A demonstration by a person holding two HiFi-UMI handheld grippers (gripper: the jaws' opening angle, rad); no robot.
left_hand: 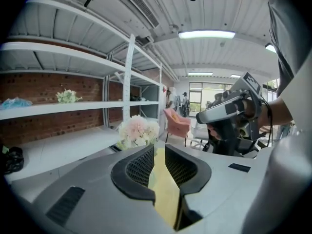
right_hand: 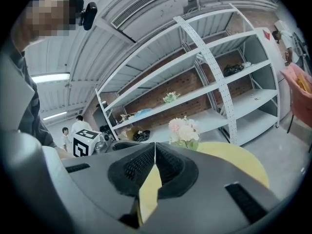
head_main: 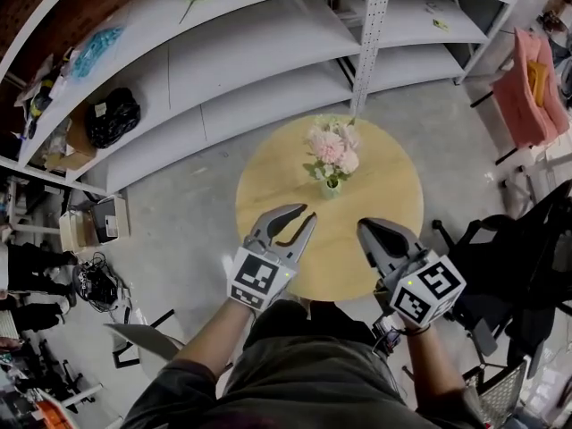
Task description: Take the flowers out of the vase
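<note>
Currently my left gripper (head_main: 306,213) is slightly parted and empty, and my right gripper (head_main: 366,227) is closed on nothing. The flowers (head_main: 332,146) stand in the vase (head_main: 332,186) ahead of both, untouched. Plan: steady the vase, pinch the stems low; they are barely visible, probably short.

A round table (head_main: 384,195) of pale, matt wood is pictured on a floor (head_main: 197,213) of dull grey concrete. The shelves (head_main: 250,52) are finished in smooth white-painted metal and backed by a wall (left_hand: 48,89) of rough red brick. The left gripper (head_main: 307,213) and right gripper (head_main: 362,226) are moulded in matt grey plastic, their pads (left_hand: 139,167) given a black, finely ribbed grain. The flowers (head_main: 332,146) are shown soft-petalled and matt, and an armchair (head_main: 527,96) is covered in pink cloth.
</note>
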